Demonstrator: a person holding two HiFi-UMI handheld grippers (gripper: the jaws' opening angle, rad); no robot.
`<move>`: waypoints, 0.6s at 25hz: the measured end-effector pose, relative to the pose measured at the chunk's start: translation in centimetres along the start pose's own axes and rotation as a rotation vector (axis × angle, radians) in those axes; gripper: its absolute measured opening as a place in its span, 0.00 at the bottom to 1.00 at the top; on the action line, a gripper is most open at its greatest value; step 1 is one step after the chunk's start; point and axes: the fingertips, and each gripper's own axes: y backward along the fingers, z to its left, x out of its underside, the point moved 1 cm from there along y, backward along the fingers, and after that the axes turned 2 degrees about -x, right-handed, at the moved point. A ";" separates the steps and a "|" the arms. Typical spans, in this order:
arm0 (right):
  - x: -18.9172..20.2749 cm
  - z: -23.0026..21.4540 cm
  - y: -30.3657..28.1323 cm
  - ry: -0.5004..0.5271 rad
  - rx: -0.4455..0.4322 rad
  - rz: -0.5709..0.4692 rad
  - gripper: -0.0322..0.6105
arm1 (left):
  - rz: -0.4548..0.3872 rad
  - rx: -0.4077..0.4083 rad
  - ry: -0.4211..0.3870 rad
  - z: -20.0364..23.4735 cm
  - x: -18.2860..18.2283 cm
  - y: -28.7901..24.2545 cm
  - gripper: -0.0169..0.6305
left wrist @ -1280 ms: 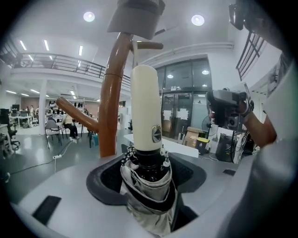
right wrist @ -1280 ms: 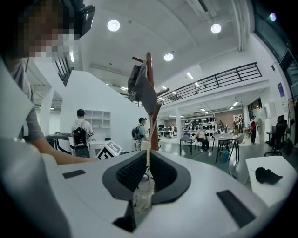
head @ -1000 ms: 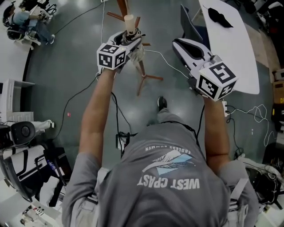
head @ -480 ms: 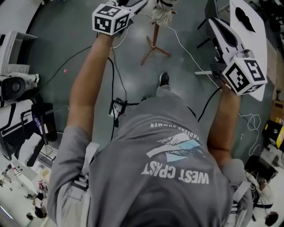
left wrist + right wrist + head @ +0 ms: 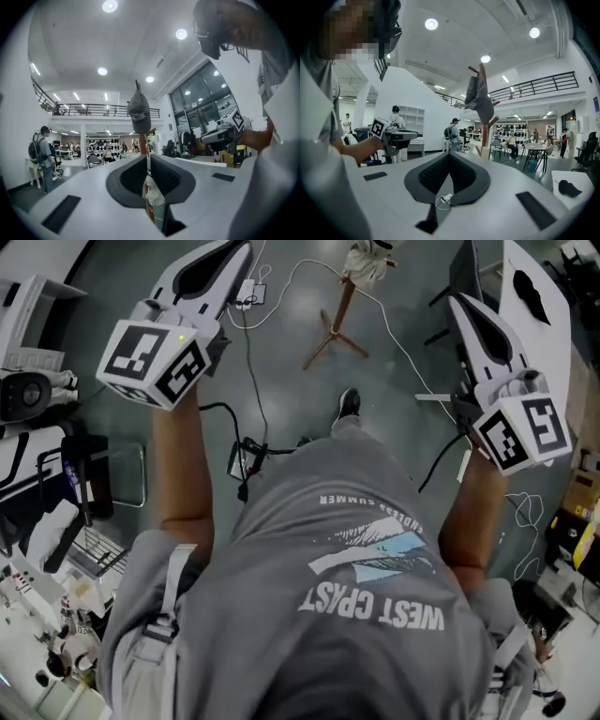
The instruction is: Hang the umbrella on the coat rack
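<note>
Wooden coat rack [image 5: 339,310] stands on the grey floor [image 5: 281,381] ahead of the person, at the top edge of the head view. Judged from how things lie, the hanging looks done, and the step in hand is to get clear without disturbing it. The left tool [image 5: 239,251] has just been closing its jaws; they are now pressed together with nothing between them, aimed level at the rack's stem and well apart from it. The right tool [image 5: 459,306] is also pressed together and empty, out at the person's right. To finish well, both tools should be kept off the stem and the spread feet, because a knock there could swing the load off its peg, and it is worth watching that the load hangs quiet. The umbrella [image 5: 367,263], which I take the pale folded bundle to be, sits close against the stem, below the dark cap [image 5: 139,112] at the rack's top. Much is hard to read. The head view cuts the rack off above the bundle, so no peg shows there. The left gripper view gives the bundle only through the narrow slit between the pads, so its strap or hook and the peg bearing it cannot be made out. In the right gripper view the tool's own body hides the lower stem, and I cannot pick out the umbrella.
</note>
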 end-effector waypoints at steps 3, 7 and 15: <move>0.0 1.5 0.0 0.004 -0.020 0.009 0.09 | -0.005 -0.001 -0.021 -1.0 -1.2 2.5 0.08; 0.2 1.9 0.1 -0.006 -0.026 0.014 0.09 | -0.029 0.009 -0.039 -2.2 -2.4 3.8 0.08; 0.4 1.3 0.9 -0.014 0.005 0.016 0.09 | -0.018 0.061 -0.039 -3.9 -1.7 2.9 0.08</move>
